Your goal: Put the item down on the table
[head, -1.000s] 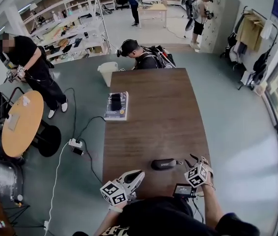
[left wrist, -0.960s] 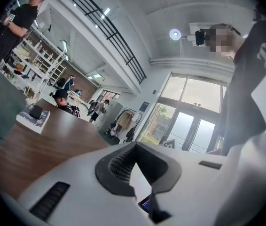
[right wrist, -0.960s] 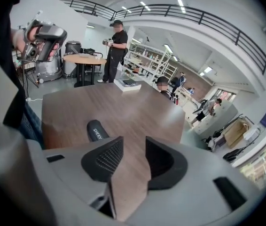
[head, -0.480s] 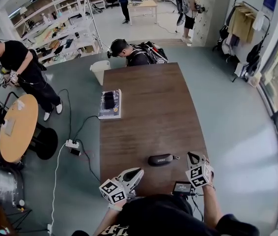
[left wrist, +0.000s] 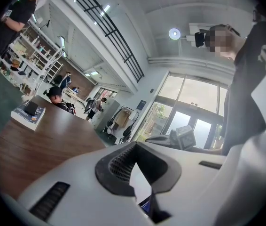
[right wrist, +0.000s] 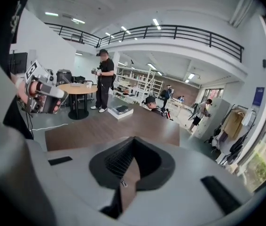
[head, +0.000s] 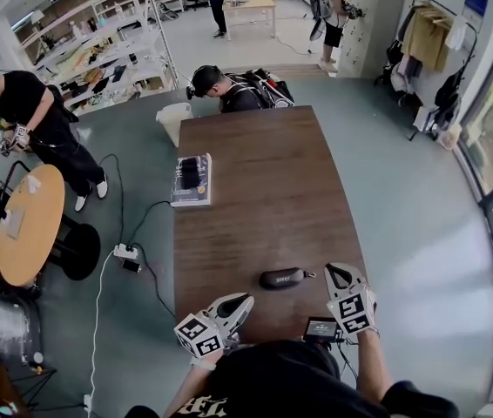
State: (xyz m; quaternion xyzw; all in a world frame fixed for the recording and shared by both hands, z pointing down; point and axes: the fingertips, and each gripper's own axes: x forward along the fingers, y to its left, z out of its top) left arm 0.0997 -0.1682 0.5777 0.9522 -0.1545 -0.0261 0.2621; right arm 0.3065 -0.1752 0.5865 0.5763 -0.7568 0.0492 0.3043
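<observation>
At the near edge of the dark brown wooden desk (head: 264, 190), my left tongs (head: 238, 304) hover level, pressed together on nothing and parked aside because this job needs only one hand. Just right of them the black oblong case (head: 280, 278) lies flat on the desk, touching neither pair, so I judge the putting-down done. My right tongs (head: 341, 273) are likewise pressed together and empty, tipped downward beside the case.

We cannot read the white lettering on the dark case (head: 281, 278): it is too small. Neither what the small screen (head: 323, 328) displays nor the dark object (head: 189, 171) atop the book (head: 192, 197) can be identified.
</observation>
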